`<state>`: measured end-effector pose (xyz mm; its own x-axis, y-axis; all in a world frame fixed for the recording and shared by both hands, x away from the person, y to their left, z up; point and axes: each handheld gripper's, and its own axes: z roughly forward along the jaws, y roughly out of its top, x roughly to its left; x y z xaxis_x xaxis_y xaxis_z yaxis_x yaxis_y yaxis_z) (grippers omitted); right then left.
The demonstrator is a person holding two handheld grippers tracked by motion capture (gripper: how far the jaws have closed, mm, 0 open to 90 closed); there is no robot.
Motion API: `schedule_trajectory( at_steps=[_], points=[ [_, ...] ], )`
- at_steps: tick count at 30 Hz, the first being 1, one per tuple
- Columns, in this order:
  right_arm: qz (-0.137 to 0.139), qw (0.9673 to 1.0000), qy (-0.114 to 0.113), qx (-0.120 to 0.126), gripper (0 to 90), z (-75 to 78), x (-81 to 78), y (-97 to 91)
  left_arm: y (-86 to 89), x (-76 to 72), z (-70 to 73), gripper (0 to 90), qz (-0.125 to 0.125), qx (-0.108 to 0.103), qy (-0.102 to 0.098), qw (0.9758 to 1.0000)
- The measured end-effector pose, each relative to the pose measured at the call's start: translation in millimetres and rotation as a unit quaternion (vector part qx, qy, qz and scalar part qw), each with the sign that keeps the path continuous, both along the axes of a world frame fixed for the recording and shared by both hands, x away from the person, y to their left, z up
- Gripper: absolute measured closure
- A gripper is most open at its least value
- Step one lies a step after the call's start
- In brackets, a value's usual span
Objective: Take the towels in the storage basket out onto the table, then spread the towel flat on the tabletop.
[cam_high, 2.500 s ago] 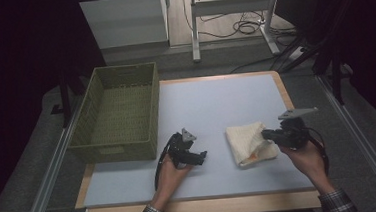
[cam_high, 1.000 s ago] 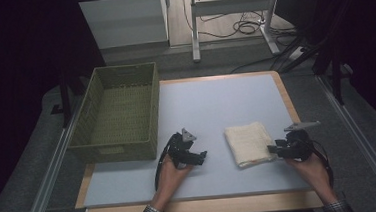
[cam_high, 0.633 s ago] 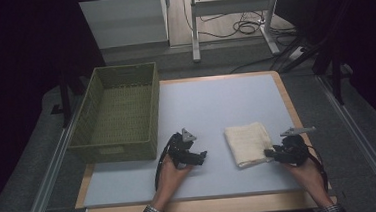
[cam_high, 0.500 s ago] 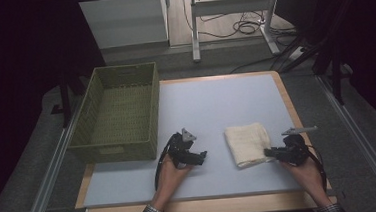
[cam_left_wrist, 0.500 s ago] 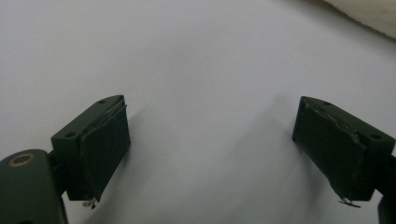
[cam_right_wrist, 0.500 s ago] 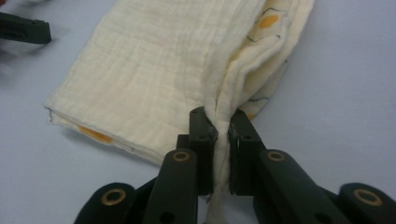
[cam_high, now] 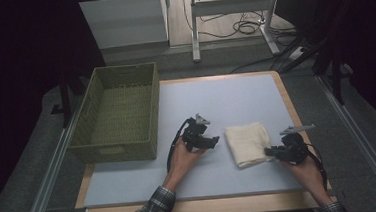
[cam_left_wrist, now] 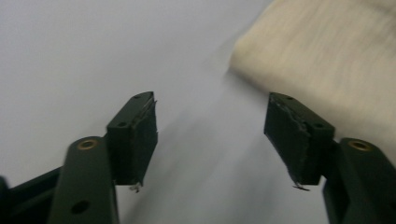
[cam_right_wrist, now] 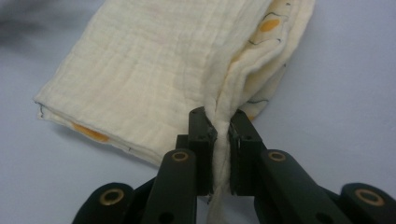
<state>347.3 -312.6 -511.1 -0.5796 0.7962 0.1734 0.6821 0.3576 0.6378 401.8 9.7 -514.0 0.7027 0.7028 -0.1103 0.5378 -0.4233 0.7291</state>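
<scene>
At the left of the table [cam_high: 131,182] stands a green basket [cam_high: 118,112], well apart from the work. Just right of it, the left gripper [cam_high: 209,140] hovers over the bare mat, pointing toward the folded cream cloth [cam_high: 247,143] that lies on the table's right half, between the two grippers. Its jaws have just been closing but stand apart with nothing between them; the left gripper view shows the two pads [cam_left_wrist: 135,135] over plain surface, with the cloth [cam_left_wrist: 327,65] near one jaw and not yet touched. Farther right, the right gripper [cam_high: 272,151] is clamped on the cloth's near right edge, its jaws narrow with the layers pinched between them. The step in hand looks like taking hold of the cloth with both grippers, for folding, or for lifting toward the basket: the right side is secured, the left is not. The next move likely calls for the left gripper to come over the cloth's left edge and pinch all layers there, without dragging it against the right grip. The right gripper view gives what the high view cannot: the cloth [cam_right_wrist: 154,79] is folded in several layers with an orange print inside, and the pads [cam_right_wrist: 201,128] bite a raised ridge of fabric. The high view alone gives the layout of basket, cloth and hands.
</scene>
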Motion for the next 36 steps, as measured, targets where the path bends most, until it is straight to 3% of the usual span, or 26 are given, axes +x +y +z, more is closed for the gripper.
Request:
schedule_trajectory(
  at_steps=[5, 9, 12, 14, 15, 17, 18, 21, 24, 25, 29, 34, 36],
  points=[
    [0.002, 1.0, -0.001, 0.004, 80.9, -1.1, 0.4, -1.4, -20.9, 13.9, 9.6, 44.5, -0.01, -0.012, 0.002, 0.9999],
    [0.002, 1.0, -0.004, 0.008, 80.5, -2.5, -0.1, -2.9, -39.2, 24.8, 5.1, 47.4, -0.015, -0.002, 0.008, 0.9999],
    [0.004, 0.9999, -0.006, 0.012, 80.3, -3.3, -0.4, -4.2, -46.8, 28.1, -3.3, 47.3, -0.013, 0.024, 0.011, 0.9996],
    [0.005, 0.9998, -0.007, 0.016, 80.2, -3.9, -0.5, -5.3, -50.4, 27.0, -8.9, 43.4, -0.012, 0.053, 0.005, 0.9985],
    [0.005, 0.9998, -0.007, 0.016, 80.2, -4.2, -0.6, -5.7, -50.8, 26.2, -10.6, 43.2, -0.015, 0.052, 0.004, 0.9985],
    [0.006, 0.9998, -0.008, 0.018, 80.2, -4.5, -0.5, -6.1, -49.6, 26.6, -11.6, 44.7, -0.007, 0.033, 0.025, 0.9991],
    [0.006, 0.9998, -0.007, 0.017, 80.2, -4.4, -0.7, -5.8, -49.9, 26.1, -10.9, 45.2, -0.008, 0.036, 0.026, 0.999],
    [0.004, 0.9999, -0.012, 0.008, 80.6, -3.7, -1.7, -3.5, -51.2, 23.8, -9.2, 56.0, -0.017, 0.032, 0.036, 0.9987],
    [0.004, 0.9998, -0.016, 0.009, 81.6, -4.0, -3.5, -2.9, -53.0, 22.0, -8.6, 74.4, -0.034, 0.021, 0.049, 0.998],
    [0.004, 0.9998, -0.017, 0.011, 81.8, -4.3, -3.9, -3.0, -53.9, 20.8, -7.9, 79.5, -0.04, 0.026, 0.046, 0.9978],
    [0.003, 0.9998, -0.016, 0.013, 82.1, -3.1, -5.8, -3.4, -58.2, 13.9, -6.1, 83.6, -0.044, 0.049, 0.011, 0.9978],
    [0.008, 0.9995, -0.018, 0.024, 82.2, 1.4, -8.3, -3.0, -53.0, 13.5, -3.6, 84.1, -0.042, 0.034, 0.01, 0.9985],
    [0.011, 0.9993, -0.018, 0.03, 82.3, 4.0, -9.0, -2.0, -49.9, 14.1, -1.2, 84.1, -0.043, 0.038, 0.007, 0.9983]
  ],
)
